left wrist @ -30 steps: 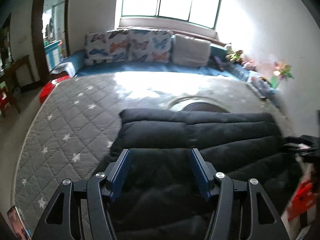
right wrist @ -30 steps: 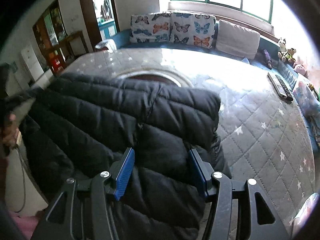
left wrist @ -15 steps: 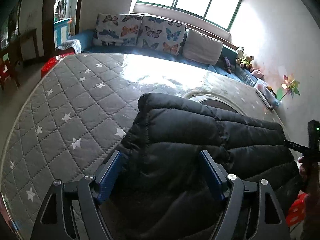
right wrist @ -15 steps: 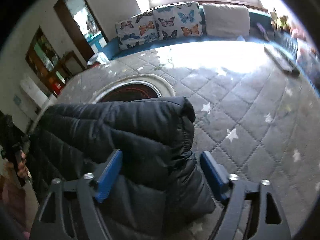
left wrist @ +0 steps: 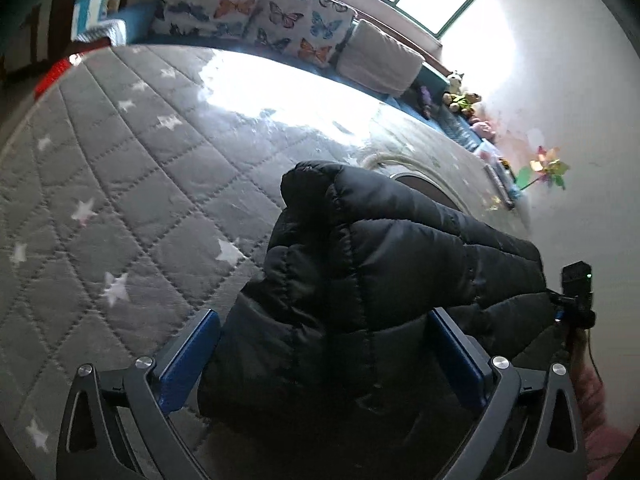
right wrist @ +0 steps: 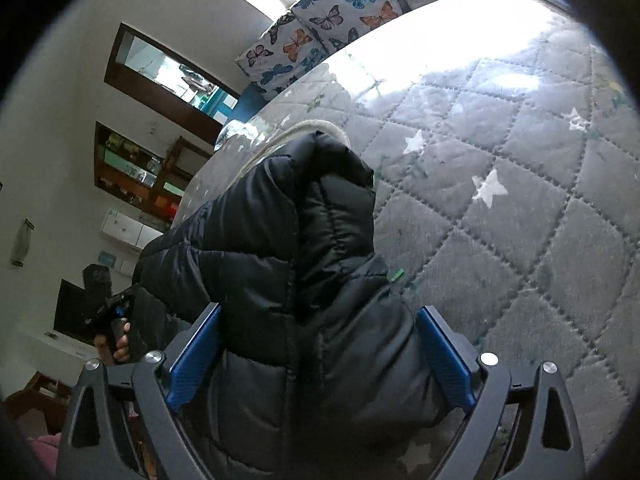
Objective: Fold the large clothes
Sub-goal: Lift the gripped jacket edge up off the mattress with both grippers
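A black puffer jacket (left wrist: pixel 380 272) lies bunched along the near edge of a grey quilted bed with white stars (left wrist: pixel 120 184). My left gripper (left wrist: pixel 324 354) is open, its blue pads on either side of the jacket's left end. In the right wrist view the same jacket (right wrist: pixel 288 248) rises in a thick fold. My right gripper (right wrist: pixel 320 354) is open with the jacket's right end between its jaws. The right gripper's body shows at the far right of the left wrist view (left wrist: pixel 576 292). The left gripper's body shows at the left of the right wrist view (right wrist: pixel 104 300).
Butterfly-print cushions (left wrist: pixel 256 12) and a grey cushion (left wrist: pixel 376 60) line the bed's far side under a window. Soft toys (left wrist: pixel 460 96) and a paper pinwheel (left wrist: pixel 548 168) are by the right wall. A round ring pattern (left wrist: pixel 400 160) shows on the quilt behind the jacket. Shelves (right wrist: pixel 136 168) stand left.
Both grippers have opened wider and tilted outwards. The jacket has bunched into a taller, narrower fold between them, and more bare quilt shows on either side.
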Tool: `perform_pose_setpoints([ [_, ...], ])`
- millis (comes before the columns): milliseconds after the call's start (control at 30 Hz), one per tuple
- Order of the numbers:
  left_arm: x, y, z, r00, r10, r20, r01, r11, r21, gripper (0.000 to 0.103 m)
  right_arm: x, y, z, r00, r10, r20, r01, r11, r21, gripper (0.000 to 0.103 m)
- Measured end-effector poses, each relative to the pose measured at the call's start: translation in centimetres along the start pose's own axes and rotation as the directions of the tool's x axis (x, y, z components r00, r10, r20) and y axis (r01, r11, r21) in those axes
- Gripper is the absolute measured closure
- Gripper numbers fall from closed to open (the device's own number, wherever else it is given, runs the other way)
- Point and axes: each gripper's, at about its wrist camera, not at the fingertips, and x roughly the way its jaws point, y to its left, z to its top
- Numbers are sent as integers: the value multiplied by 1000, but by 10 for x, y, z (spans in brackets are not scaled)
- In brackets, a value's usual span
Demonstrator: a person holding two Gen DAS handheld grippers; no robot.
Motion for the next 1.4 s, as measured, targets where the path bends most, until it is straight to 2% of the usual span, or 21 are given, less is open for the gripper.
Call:
perform_pose_setpoints([
  [200, 15, 23, 3, 995, -104, -6, 104, 994, -34, 0, -6, -2, -8, 999, 22, -36, -21, 999, 27, 1],
  [367, 23, 37, 7, 991, -132, 0, 132, 990, -46, 0, -11, 3, -18, 996, 24, -88, -22, 1000, 20, 1],
  [500, 31, 47, 2, 981, -194, -7, 192, 976, -102, 0, -15, 6, -26, 993, 23, -113, -23, 1000, -1, 1],
  [733, 34, 44, -5, 982, -191, 0, 190, 976, -111, 0, -15, 6, -22, 996, 26, -81, -24, 1000, 17, 0],
  [900, 29, 41, -16, 983, -185, 5, 185, 980, -78, 0, -25, 5, -23, 998, 0, -62, 0, 1000, 10, 0],
  [1100, 31, 41, -16, 984, -181, 5, 181, 980, -82, 0, -17, -7, -21, 997, 51, -60, -48, 998, 46, 0],
  [1267, 32, 42, -14, 984, -179, 7, 179, 979, -101, 0, -15, -4, -20, 999, 46, -18, -45, 999, 11, 0],
  [1400, 28, 48, -14, 984, -177, 2, 176, 978, -110, 0, -16, -4, -23, 997, 75, -3, -75, 997, -3, 0],
])
